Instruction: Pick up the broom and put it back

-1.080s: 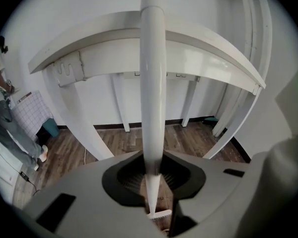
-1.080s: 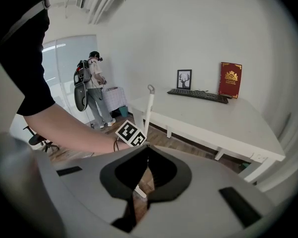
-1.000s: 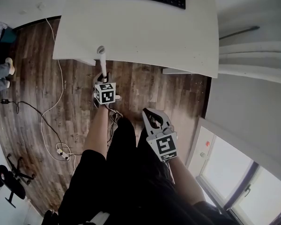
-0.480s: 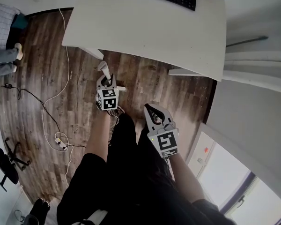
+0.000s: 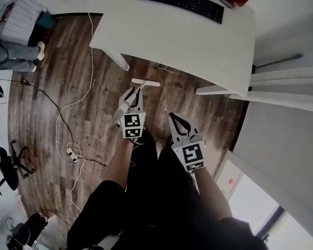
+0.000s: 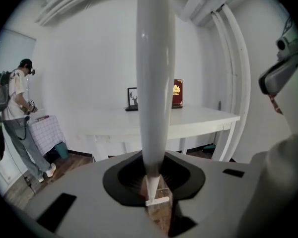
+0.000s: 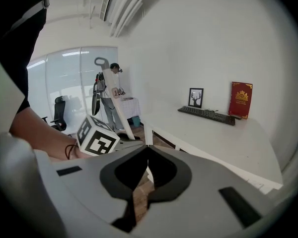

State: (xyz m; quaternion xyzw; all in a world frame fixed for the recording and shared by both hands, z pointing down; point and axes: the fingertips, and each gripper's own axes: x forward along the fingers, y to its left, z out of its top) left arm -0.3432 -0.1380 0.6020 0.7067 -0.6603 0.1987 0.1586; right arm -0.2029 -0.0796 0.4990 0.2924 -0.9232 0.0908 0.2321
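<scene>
My left hand-held gripper (image 5: 135, 97) is closed on the long, smooth white broom (image 6: 155, 83). The pole sits between its jaws. The small flat end points down at the brown wooden floor (image 5: 57, 98), near the big white table (image 5: 188, 35). My right hand-held gripper (image 5: 177, 121) is shut tight with nothing in it.

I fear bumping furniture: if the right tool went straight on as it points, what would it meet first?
Most likely the white desk: the right tool points at its near corner. Depth is unclear, so it might pass just under the top.
</scene>
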